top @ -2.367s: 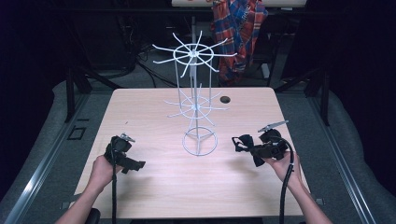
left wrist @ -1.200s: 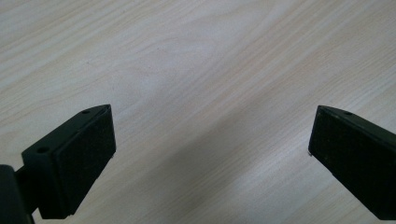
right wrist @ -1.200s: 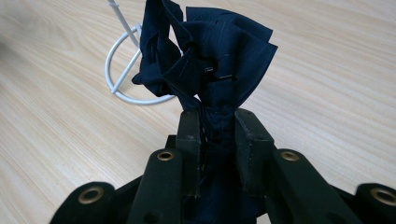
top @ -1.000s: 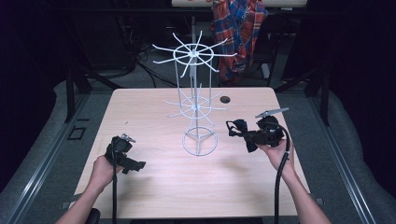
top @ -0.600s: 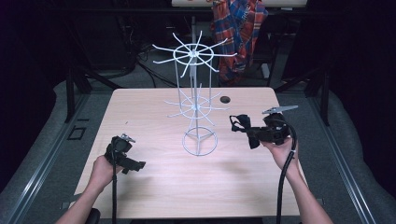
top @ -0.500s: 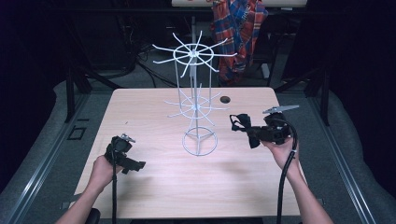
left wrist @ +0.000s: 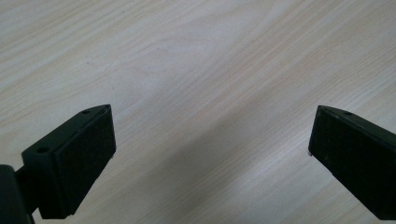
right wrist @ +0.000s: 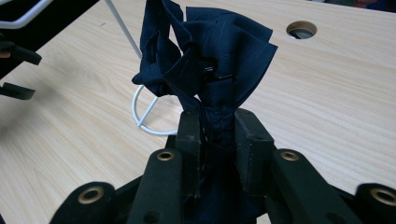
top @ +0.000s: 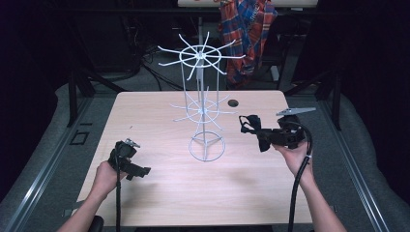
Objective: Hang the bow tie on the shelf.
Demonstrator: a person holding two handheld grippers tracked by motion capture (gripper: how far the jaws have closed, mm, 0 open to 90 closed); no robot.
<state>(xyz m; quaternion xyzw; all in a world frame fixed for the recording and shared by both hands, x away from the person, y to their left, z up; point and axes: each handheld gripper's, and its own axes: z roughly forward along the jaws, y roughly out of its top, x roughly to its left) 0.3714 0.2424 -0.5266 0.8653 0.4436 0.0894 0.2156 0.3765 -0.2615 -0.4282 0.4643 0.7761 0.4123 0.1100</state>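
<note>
A tall white wire rack [top: 203,111] with spoke arms stands mid-table on a ring base [top: 206,147]. My right gripper [top: 263,135] is held above the table just right of the rack, shut on a bunched dark navy cloth [top: 250,124]. In the right gripper view the cloth [right wrist: 210,56] fans out above the clamped jaws of that gripper [right wrist: 218,126], with the rack's base ring [right wrist: 140,109] behind it. My left gripper [top: 140,170] rests low over the front left of the table. Its jaws stand wide apart in the left gripper view [left wrist: 210,158], with bare wood between them.
The wooden table [top: 159,193] has a round cable hole [top: 233,103] near its far edge, also seen in the right gripper view [right wrist: 301,29]. A plaid shirt [top: 246,29] hangs behind the table. Dark floor and metal rails surround it.
My right gripper has lifted and carried the navy cloth farther up the table beside the rack, then drifted slightly right. The left gripper has stayed in place.
</note>
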